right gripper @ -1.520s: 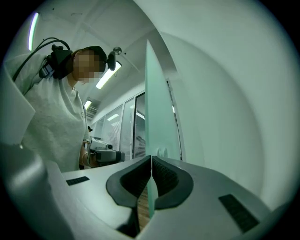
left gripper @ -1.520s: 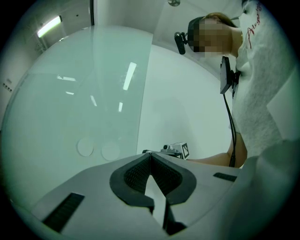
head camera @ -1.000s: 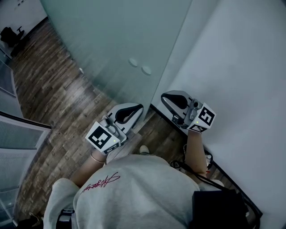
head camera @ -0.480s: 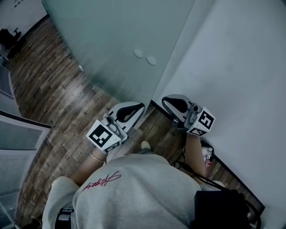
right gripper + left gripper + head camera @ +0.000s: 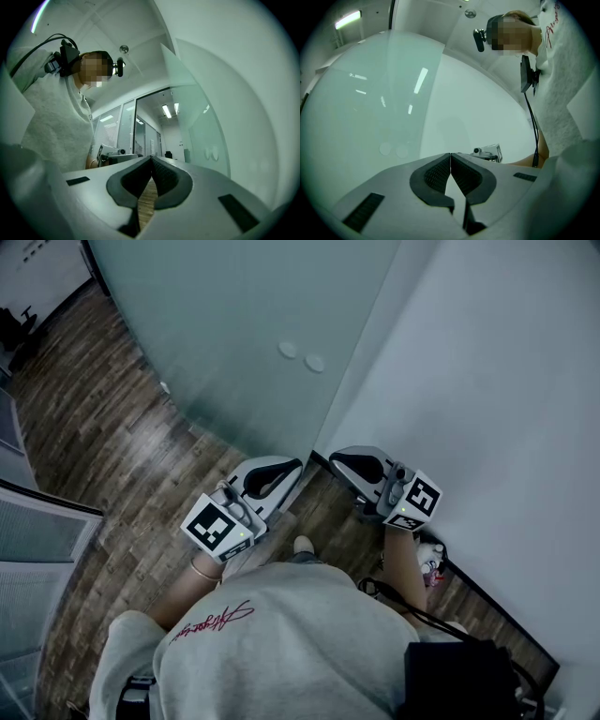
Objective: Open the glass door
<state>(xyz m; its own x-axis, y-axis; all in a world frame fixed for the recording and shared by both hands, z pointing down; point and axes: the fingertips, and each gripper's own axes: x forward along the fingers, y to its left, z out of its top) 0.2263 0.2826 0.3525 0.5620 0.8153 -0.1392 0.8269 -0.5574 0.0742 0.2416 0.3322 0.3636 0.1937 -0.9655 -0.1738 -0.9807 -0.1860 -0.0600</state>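
Note:
A frosted glass door (image 5: 234,324) stands ahead, swung partly open, with two round fittings (image 5: 301,356) near its free edge. In the left gripper view the same glass door (image 5: 370,108) fills the left side, and its round fittings (image 5: 393,150) show faintly. My left gripper (image 5: 292,465) is shut and empty, held near the door's bottom edge. My right gripper (image 5: 336,461) is also shut and empty, beside the white wall. In the right gripper view the door (image 5: 206,126) stands at the right with its fittings (image 5: 212,152).
A white wall (image 5: 506,399) runs along the right with a dark skirting (image 5: 487,601). Wood-plank floor (image 5: 103,437) spreads to the left. Glass partitions (image 5: 37,540) stand at the far left. An office chair (image 5: 17,329) sits far off, top left. A cable hangs along my right arm.
Both grippers stayed shut. The right gripper shifted left, toward the door's edge. The door's fittings sit slightly higher in view.

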